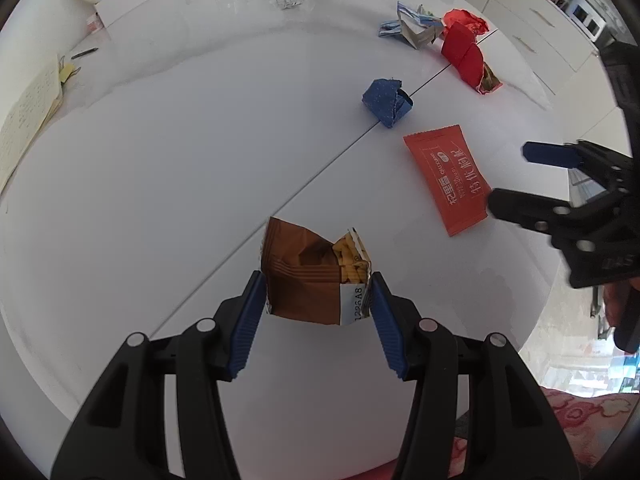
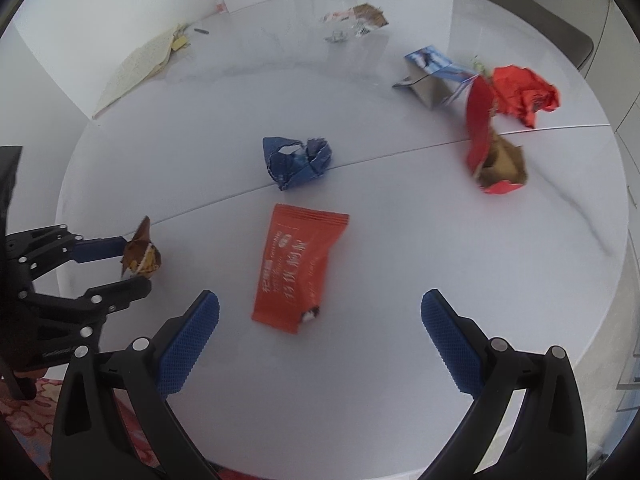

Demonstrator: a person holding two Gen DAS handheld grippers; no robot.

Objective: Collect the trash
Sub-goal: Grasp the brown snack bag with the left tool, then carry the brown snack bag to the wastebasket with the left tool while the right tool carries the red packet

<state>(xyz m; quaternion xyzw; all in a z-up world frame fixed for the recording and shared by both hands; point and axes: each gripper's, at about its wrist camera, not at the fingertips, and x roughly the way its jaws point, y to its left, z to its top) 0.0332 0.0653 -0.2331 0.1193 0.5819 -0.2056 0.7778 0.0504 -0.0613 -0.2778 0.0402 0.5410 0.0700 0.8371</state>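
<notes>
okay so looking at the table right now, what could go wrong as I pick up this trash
The left claw pinches only the lower end of the brown wrapper; it could slip out.

The orange packet lies flat on the smooth table, so the open right claw may slide it rather than catch it.

The claws work close together and might bump.

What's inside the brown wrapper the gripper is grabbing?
The brown wrapper between the left gripper fingers is torn open, showing something yellow at the top. The wrapper covers the rest, so I can't tell what is deeper inside.
</notes>
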